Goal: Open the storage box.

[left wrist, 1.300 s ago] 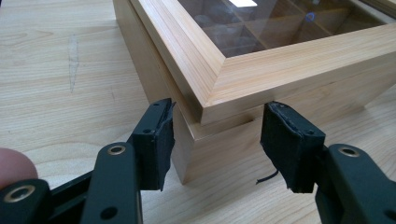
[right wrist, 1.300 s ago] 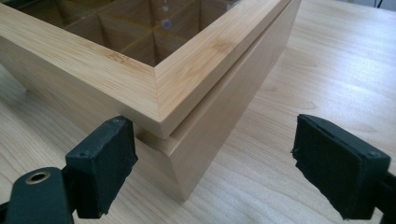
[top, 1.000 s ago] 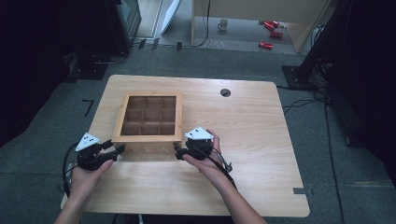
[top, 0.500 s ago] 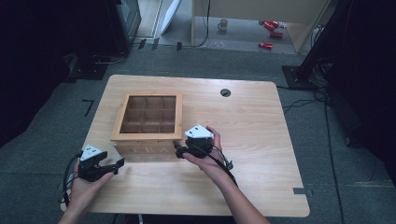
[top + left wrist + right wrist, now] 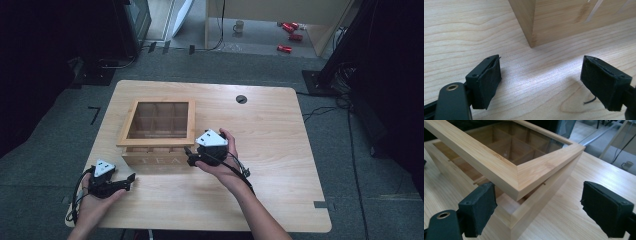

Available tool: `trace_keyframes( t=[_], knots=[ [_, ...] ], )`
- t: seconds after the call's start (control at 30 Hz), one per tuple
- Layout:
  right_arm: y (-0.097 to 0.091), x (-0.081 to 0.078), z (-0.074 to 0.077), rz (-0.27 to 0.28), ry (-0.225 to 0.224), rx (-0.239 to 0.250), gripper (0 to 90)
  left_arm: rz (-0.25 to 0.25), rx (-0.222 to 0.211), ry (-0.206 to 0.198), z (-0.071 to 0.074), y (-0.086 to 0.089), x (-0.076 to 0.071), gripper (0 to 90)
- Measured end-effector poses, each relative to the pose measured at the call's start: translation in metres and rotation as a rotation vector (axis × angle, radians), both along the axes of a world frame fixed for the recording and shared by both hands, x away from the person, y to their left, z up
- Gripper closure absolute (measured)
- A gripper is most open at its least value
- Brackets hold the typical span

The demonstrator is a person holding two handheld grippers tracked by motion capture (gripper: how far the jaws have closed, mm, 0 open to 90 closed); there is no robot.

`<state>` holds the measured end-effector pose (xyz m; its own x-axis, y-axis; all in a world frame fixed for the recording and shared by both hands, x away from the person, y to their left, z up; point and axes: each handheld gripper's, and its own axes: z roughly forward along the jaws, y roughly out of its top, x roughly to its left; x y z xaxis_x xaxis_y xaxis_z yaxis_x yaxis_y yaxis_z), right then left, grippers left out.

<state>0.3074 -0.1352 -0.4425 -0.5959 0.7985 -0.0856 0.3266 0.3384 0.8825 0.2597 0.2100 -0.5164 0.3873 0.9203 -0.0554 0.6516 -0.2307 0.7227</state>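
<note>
I see the pale wooden tea box (image 5: 157, 131) at about ten o'clock of the table (image 5: 280, 150), its glass-paned lid (image 5: 519, 173) lifted ajar over the dividers. My right gripper (image 5: 192, 159) is spread, one jaw under the lid's corner. My left gripper (image 5: 131, 179), jaws just opened and bare, rests at seven o'clock of the box.

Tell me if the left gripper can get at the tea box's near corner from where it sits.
Probably yes: the left gripper is open, and bare table lies between its fingers and the tea box corner.
</note>
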Motion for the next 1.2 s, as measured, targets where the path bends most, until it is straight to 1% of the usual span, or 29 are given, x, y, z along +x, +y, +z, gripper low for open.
trace_keyframes(
  t=[0.1,0.17,0.33,0.37,0.47,0.57,0.63,0.73,0.8,0.93,1.03,1.1,1.2],
  knots=[
    [-0.001,0.002,0.002,0.013,-0.010,0.017,13.1,0.002,-0.020,0.000,0.000,0.002,0.000,17.3],
    [-0.002,0.004,0.004,0.026,-0.021,0.024,13.2,0.000,-0.021,0.000,0.000,0.002,0.000,16.7],
    [-0.002,0.007,0.008,0.053,-0.044,0.033,15.1,-0.004,0.017,-0.004,0.000,-0.002,0.000,16.1],
    [-0.002,0.009,0.009,0.062,-0.057,0.033,15.3,-0.004,0.031,-0.005,0.000,-0.003,-0.001,16.1],
    [-0.002,0.011,0.012,0.066,-0.066,0.044,15.4,-0.001,0.068,-0.009,-0.001,-0.007,-0.001,16.1],
    [-0.003,0.014,0.016,0.074,-0.084,0.061,16.0,0.000,0.067,-0.010,-0.001,-0.007,-0.001,16.0],
    [-0.003,0.016,0.019,0.083,-0.100,0.079,18.5,0.000,0.068,-0.010,-0.001,-0.007,-0.001,15.9],
    [-0.004,0.021,0.023,0.094,-0.108,0.092,19.2,-0.002,0.071,-0.009,-0.001,-0.006,-0.001,16.0],
    [-0.004,0.024,0.025,0.112,-0.114,0.090,20.8,-0.002,0.070,-0.009,-0.001,-0.006,-0.001,16.0],
    [-0.003,0.030,0.029,0.130,-0.119,0.068,21.1,-0.002,0.068,-0.009,-0.001,-0.006,-0.001,16.0],
    [-0.002,0.034,0.032,0.140,-0.128,0.067,26.5,0.001,0.062,-0.009,-0.001,-0.006,-0.001,16.0],
    [-0.002,0.038,0.035,0.145,-0.142,0.066,27.2,0.000,0.058,-0.008,-0.001,-0.006,-0.001,16.0],
    [-0.003,0.043,0.042,0.158,-0.156,0.068,31.5,0.000,0.056,-0.007,-0.001,-0.005,-0.001,16.0]
  ],
)
